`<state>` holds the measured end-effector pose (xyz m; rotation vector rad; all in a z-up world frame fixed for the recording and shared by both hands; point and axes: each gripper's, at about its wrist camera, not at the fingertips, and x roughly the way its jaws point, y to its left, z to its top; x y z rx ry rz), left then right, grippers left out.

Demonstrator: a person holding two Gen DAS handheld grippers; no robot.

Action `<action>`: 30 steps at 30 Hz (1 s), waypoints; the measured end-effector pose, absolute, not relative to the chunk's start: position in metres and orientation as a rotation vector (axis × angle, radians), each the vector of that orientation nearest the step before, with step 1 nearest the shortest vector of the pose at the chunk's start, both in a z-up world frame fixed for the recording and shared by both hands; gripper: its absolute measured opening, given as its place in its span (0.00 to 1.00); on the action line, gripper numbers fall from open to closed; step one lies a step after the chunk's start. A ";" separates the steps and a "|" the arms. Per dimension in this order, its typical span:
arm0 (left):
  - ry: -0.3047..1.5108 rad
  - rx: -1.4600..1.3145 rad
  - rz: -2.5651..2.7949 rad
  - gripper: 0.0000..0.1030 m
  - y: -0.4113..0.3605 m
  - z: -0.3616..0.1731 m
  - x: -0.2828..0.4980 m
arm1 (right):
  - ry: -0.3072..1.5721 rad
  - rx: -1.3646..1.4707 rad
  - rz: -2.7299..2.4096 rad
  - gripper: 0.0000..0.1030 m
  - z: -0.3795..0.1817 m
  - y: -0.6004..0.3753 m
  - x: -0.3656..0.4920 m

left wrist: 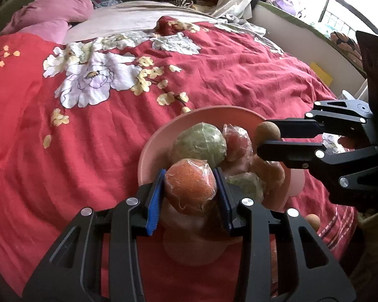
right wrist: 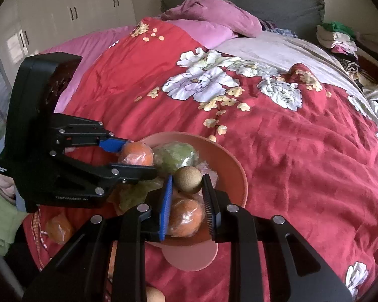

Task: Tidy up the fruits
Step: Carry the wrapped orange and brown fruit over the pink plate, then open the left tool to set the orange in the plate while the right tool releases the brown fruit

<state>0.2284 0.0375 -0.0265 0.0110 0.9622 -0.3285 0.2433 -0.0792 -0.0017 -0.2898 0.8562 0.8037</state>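
A pink bowl [left wrist: 158, 138] [right wrist: 235, 173] rests on the red floral quilt. It holds a plastic-wrapped green fruit [left wrist: 200, 144] [right wrist: 175, 156], a pinkish wrapped fruit [left wrist: 237, 142], another green one [left wrist: 247, 183] and a wrapped orange [right wrist: 186, 216]. My left gripper [left wrist: 190, 176] [right wrist: 141, 156] is shut on a wrapped orange [left wrist: 190, 188] [right wrist: 137, 154] over the bowl's near-left edge. My right gripper [left wrist: 268, 137] [right wrist: 187, 180] is shut on a small brown round fruit [left wrist: 267, 130] [right wrist: 187, 179] above the bowl's right side.
Off the bowl, a loose wrapped orange [right wrist: 59, 227] and a brown fruit [left wrist: 312, 221] [right wrist: 155, 295] lie on the quilt near the bed's edge. Pink pillows [right wrist: 214, 17] and a clothes pile [right wrist: 340, 40] sit at the far end. A window ledge [left wrist: 302, 37] runs along the right.
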 end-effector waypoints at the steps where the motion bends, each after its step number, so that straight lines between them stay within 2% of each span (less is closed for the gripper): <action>1: 0.963 0.014 -0.331 0.29 0.037 -0.027 0.228 | 0.857 -0.294 0.803 0.22 -0.002 -0.079 0.243; 25: 0.964 0.017 -0.334 0.29 0.034 -0.027 0.227 | 0.896 -0.330 0.807 0.23 -0.018 -0.069 0.250; 30: 0.963 0.018 -0.332 0.29 0.034 -0.027 0.228 | 0.895 -0.329 0.802 0.27 -0.019 -0.070 0.250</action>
